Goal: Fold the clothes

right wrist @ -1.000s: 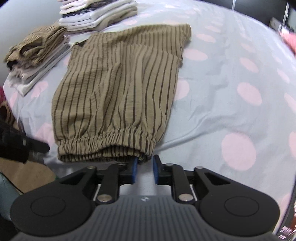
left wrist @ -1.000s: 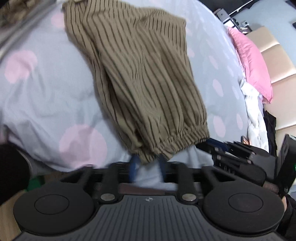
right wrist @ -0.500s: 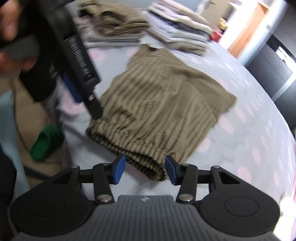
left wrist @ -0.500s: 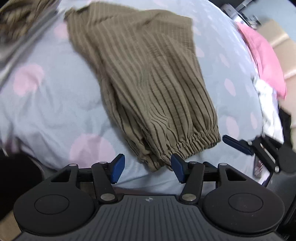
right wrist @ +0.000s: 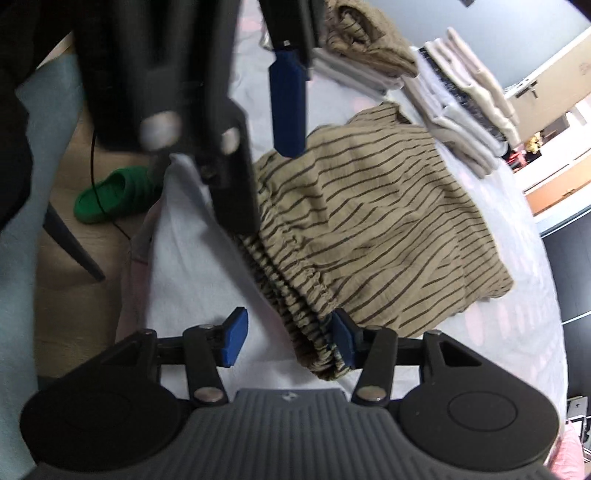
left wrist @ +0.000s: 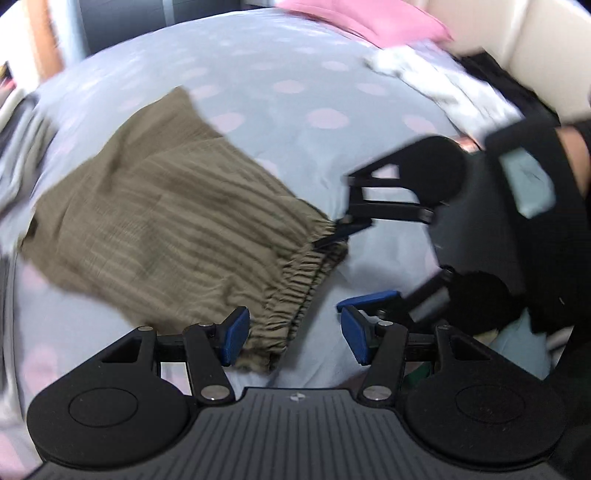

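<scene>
**A:** Where's everything sitting? Nearest stuff first.

**B:** The left tongs [left wrist: 293, 338] are spread wide, having just been opening. The gathered elastic hem of the striped trousers [left wrist: 166, 236] lies between the blue pads, brushing the left-side pad [left wrist: 233, 338] while the other pad sits clear over bare sheet. So nothing pinched.

**A:** And the right one?

**B:** The right tongs [right wrist: 288, 341] have also just been opening and are parted about halfway. In the right wrist view the far corner of that same hem sits against one pad [right wrist: 341, 341]; the other pad is apart from it, over the sheet. No squeeze that anyone can see.

**A:** The trousers themselves?

**B:** Flat on the bed [left wrist: 295, 110], olive with dark stripes, folded lengthwise, hem end at the bed's edge nearest both tongs. The bed sheet is pale blue with pink dots.

**A:** Further back?

**B:** Stacks of folded clothes [right wrist: 465, 122] beyond the trousers, a pink pillow [left wrist: 362, 22] and a crumpled white garment [left wrist: 443, 85] near the headboard, and a green slipper [right wrist: 114, 199] on the floor.
</scene>
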`<state>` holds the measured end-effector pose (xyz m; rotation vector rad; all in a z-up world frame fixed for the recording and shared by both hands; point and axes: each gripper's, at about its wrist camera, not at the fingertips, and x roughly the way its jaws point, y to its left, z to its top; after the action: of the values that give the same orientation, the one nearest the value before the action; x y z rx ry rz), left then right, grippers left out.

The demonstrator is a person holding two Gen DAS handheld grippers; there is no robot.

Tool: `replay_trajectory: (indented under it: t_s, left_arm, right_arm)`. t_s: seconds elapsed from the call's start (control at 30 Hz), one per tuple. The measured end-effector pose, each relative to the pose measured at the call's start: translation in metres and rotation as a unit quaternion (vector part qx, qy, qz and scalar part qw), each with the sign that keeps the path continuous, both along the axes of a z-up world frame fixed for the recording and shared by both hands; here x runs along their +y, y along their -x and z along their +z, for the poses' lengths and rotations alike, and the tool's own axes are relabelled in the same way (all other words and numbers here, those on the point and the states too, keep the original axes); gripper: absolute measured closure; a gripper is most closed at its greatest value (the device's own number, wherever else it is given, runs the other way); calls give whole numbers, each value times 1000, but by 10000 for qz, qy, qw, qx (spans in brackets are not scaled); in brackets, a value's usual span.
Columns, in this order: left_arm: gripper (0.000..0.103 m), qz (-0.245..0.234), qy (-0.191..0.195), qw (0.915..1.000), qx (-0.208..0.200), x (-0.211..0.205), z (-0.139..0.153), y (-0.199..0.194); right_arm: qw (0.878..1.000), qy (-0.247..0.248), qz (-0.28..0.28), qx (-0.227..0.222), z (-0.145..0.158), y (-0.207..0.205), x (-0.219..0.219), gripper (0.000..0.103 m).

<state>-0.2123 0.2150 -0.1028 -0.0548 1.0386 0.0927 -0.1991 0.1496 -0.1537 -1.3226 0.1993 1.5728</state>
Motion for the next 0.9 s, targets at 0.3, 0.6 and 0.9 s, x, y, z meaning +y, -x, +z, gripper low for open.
replay_trajectory:
  t_s: [0.3, 0.6, 0.9]
  left_arm:
    - [50, -733, -687, 9925, 692, -5, -39, -16]
    - [50, -905, -1067, 9858, 930, 6, -64, -17]
    - [86, -473, -562, 9938, 838, 34, -57, -20]
  right_arm:
    - [9996, 162, 46, 207, -15, -17, 17, 51]
    - [9914, 231, -790, 1019, -4, -47, 47, 74]
    - [9935, 183, -529, 990, -3, -47, 40, 56]
